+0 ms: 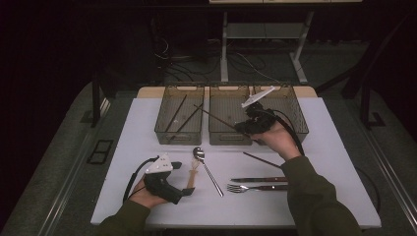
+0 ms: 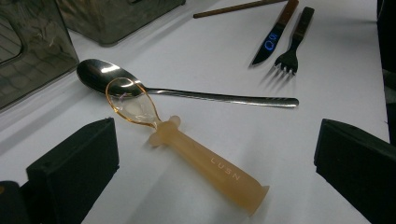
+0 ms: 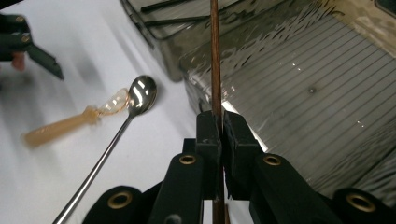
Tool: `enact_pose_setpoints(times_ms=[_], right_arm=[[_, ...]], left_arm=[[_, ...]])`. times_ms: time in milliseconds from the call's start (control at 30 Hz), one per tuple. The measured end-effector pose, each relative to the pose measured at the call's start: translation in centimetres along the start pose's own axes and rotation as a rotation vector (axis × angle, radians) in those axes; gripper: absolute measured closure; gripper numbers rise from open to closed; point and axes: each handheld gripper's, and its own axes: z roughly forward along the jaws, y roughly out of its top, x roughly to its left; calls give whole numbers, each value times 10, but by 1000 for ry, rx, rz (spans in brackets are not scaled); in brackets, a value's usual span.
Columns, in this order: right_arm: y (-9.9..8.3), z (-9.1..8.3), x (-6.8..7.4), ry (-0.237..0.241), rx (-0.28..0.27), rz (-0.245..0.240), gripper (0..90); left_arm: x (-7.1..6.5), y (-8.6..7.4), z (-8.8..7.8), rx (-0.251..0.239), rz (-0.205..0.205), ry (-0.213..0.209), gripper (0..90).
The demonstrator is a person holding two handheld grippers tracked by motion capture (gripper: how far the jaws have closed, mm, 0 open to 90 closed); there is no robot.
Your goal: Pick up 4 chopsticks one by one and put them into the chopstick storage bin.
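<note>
White bench top carries everything. Near its front left corner the left gripper [image 1: 183,178] rests with jaws wide apart around an amber spoon [image 2: 187,149], whose bowl touches the steel spoon [image 1: 206,169]. Along the far edge stand three bins. The right gripper [image 3: 219,135], clamped on a chopstick [image 3: 215,56], hangs over the middle bin [image 1: 228,135]; it should probably swing left, clearing the rim, to the left bin [image 1: 179,114] holding chopsticks.
</note>
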Motion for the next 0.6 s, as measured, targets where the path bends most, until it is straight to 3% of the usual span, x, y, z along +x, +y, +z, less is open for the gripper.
enact_pose_setpoints(times_ms=[267,600], right_arm=[[28,12,5,-17,0,2,856],[56,44,10,-35,32,22,856]], left_arm=[[-1,0,0,4,8,-8,0],[-1,1,0,-9,10,-20,0]])
